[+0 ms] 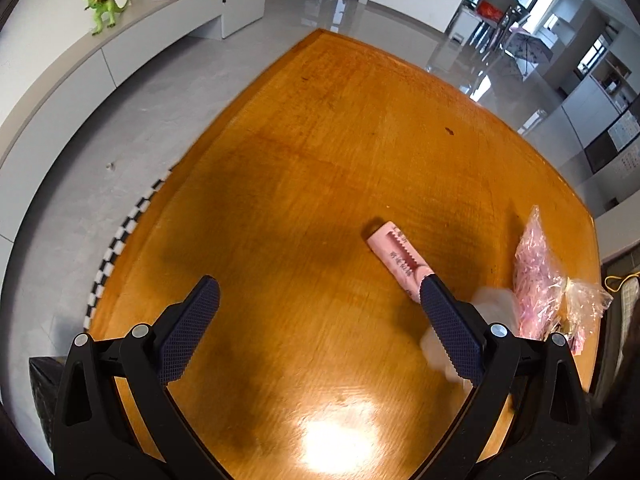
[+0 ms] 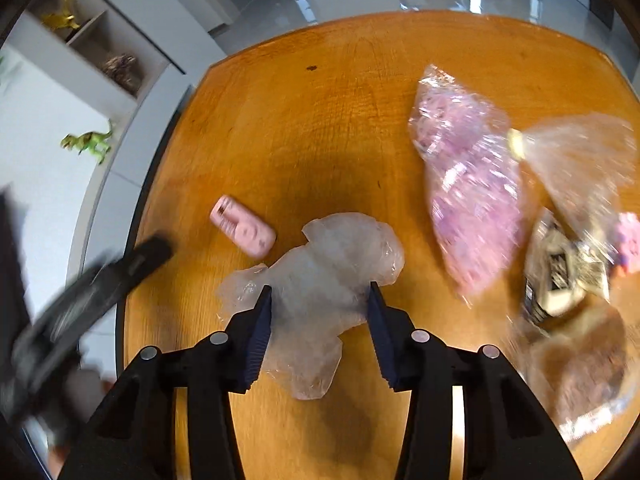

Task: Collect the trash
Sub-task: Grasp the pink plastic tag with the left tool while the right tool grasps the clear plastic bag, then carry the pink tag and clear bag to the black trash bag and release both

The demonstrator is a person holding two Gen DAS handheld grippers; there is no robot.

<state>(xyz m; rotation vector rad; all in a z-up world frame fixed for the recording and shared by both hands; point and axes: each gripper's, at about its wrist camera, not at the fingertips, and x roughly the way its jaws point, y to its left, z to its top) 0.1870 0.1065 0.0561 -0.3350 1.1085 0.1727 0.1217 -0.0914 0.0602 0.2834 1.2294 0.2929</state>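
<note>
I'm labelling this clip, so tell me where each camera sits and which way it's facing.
Left wrist: on the left gripper, angled steeply down at the wooden table; both open fingers show.
Right wrist: on the right gripper, looking down at a crumpled clear plastic bag between its fingers; the blurred left gripper crosses the frame's left.
Shared: the table, pink wrapper, pink cellophane bag, green toy dinosaur.

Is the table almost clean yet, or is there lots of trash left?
Nothing looks collected yet. The right gripper straddles the crumpled clear plastic, with no firm grip visible. The left gripper is open and empty. Still on the table: the pink wrapper, the pink bag and the blurred wrappers beside it.
</note>
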